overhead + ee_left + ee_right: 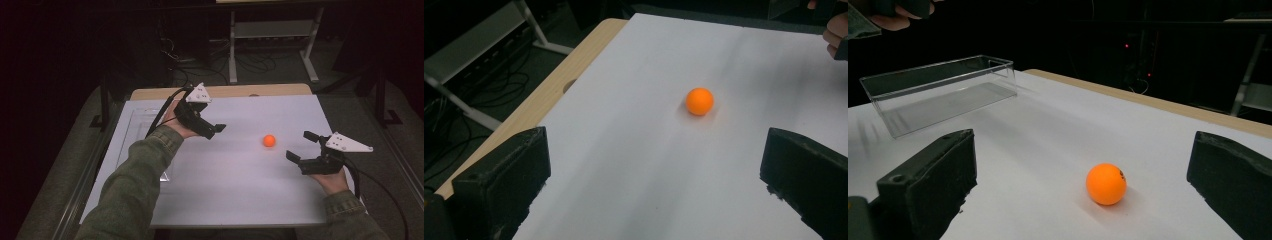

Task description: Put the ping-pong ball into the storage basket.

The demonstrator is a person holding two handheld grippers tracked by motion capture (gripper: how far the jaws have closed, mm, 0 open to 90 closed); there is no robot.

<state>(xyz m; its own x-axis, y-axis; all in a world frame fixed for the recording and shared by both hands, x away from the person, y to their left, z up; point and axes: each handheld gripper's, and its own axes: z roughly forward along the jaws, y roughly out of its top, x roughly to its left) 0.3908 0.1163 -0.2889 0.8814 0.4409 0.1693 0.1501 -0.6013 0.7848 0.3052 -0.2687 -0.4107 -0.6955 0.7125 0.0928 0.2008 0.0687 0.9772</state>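
- We see a clear tray point(134, 131) at the sheet's left edge.
- Our left gripper point(216, 128) hangs wide open, empty.
- The orange ball point(269, 140) rests on the white sheet point(240, 185) between both grippers.
- Our right gripper point(301, 146) gapes empty, near the ball.

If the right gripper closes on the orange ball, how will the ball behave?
The orange ball is round and lies free on the flat white table, so a touch probably rolls it. It looks smooth and light, perhaps slipping from the right gripper.

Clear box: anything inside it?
Nothing visible inside the clear box; its floor shows bare through the walls. The orange ball sits outside on the white table.
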